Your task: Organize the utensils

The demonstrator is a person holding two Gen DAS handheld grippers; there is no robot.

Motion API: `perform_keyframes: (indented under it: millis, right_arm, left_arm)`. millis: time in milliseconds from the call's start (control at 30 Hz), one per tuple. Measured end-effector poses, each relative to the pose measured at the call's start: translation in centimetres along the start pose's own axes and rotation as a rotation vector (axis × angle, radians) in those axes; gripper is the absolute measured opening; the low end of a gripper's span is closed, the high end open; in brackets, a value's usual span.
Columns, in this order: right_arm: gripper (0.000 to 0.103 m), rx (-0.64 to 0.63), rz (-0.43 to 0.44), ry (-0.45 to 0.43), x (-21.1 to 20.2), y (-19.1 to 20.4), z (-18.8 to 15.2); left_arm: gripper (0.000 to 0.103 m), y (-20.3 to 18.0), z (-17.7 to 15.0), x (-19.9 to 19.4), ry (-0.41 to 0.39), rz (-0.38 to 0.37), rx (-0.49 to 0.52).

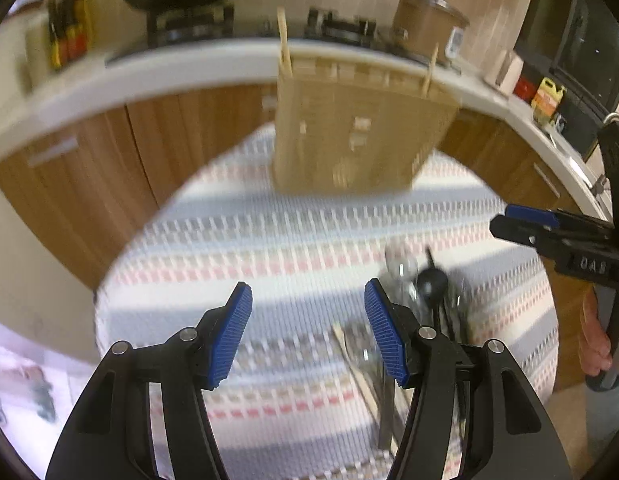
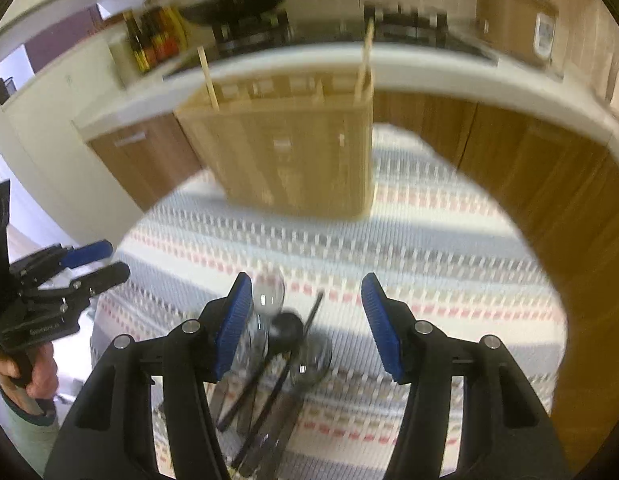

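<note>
Round table [image 2: 449, 248] under a woven striped cloth, grey, pink and cream, ribbed in texture. At its far side stands a pale bamboo holder [image 2: 293, 152], boxy and divided into compartments, two sticks already upright in it; presumably the sorting destination. Near edge: utensils [image 2: 277, 360] heaped loosely, glossy metal spoons, a black ladle, slim dark handles, awaiting sorting. Left gripper [image 1: 308, 332] and right gripper [image 2: 301, 328] both hang released over the cloth, blue ridged pads apart, nothing grasped, tilted toward the heap.
</note>
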State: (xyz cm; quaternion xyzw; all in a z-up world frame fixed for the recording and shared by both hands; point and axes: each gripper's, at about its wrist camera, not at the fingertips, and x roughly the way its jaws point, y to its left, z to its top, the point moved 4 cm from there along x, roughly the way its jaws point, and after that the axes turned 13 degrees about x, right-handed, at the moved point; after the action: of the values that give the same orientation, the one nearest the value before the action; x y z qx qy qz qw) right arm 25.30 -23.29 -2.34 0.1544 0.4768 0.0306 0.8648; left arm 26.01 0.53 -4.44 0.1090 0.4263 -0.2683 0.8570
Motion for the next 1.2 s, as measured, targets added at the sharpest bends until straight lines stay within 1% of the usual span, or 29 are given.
perform_keyframes:
  millis: [133,167,267,333,400,533,633,667,733,767,800,833,900,967,1033,1100,1200]
  right_arm:
    - [0.054,0.085,-0.020,0.111,2.7,-2.1,-1.6]
    - [0.054,0.104,-0.010,0.141,3.2,-2.5,-2.0]
    - [0.054,0.128,0.000,0.192,4.1,-3.0,-2.9]
    - [0.054,0.116,-0.019,0.199,4.5,-2.9,-3.2]
    - [0.053,0.099,-0.030,0.204,4.7,-2.5,-3.5]
    - [0.053,0.075,-0.054,0.211,5.1,-2.0,-3.7]
    - [0.050,0.056,-0.071,0.219,5.7,-1.4,-3.7]
    - [0.048,0.050,-0.078,0.222,6.0,-1.4,-3.9]
    - [0.041,0.043,-0.083,0.231,6.3,-1.4,-4.0]
    - [0.035,0.039,-0.086,0.239,6.6,-1.3,-4.2]
    - [0.032,0.035,-0.087,0.246,6.9,-1.2,-4.3]
    - [0.030,0.025,-0.091,0.249,7.1,-1.0,-4.5]
    - [0.017,-0.002,-0.111,0.232,7.2,-0.7,-4.6]
    - [0.011,-0.013,-0.109,0.228,7.2,-0.5,-4.7]
    - [0.010,-0.031,-0.117,0.217,7.2,-0.2,-4.7]
    - [0.007,-0.046,-0.135,0.198,7.2,-0.1,-4.6]
    - [0.005,-0.041,-0.126,0.200,7.1,-0.1,-4.3]
  left_arm:
    - [0.056,-1.5,-2.7,1.7,0.072,-0.044,0.024]
    - [0.056,-2.1,-3.2,2.0,0.086,-0.056,0.039]
    - [0.056,-4.3,-4.5,2.2,0.118,-0.094,0.112]
    - [0.054,-5.4,-4.9,2.4,0.134,-0.087,0.152]
    - [0.048,-6.4,-4.9,2.9,0.149,-0.066,0.185]
    - [0.045,-7.4,-4.5,4.3,0.191,-0.050,0.202]
    - [0.043,-8.2,-4.7,5.4,0.228,-0.024,0.224]
    - [0.042,-8.2,-4.6,5.6,0.230,-0.022,0.226]
    - [0.036,-8.5,-4.6,5.7,0.226,-0.014,0.228]
    - [0.028,-8.7,-4.7,5.6,0.224,-0.009,0.228]
    - [0.015,-8.8,-4.7,5.6,0.226,0.003,0.227]
    - [0.012,-8.8,-4.7,5.6,0.222,0.027,0.221]
    - [0.009,-8.5,-4.8,5.0,0.206,0.013,0.185]
    - [0.009,-7.8,-4.8,4.6,0.180,0.005,0.141]
    - [0.009,-6.8,-4.8,4.0,0.141,-0.021,0.090]
    - [0.009,-5.6,-5.0,3.1,0.102,-0.039,0.026]
    - [0.009,-3.7,-5.7,2.2,0.090,-0.029,-0.049]
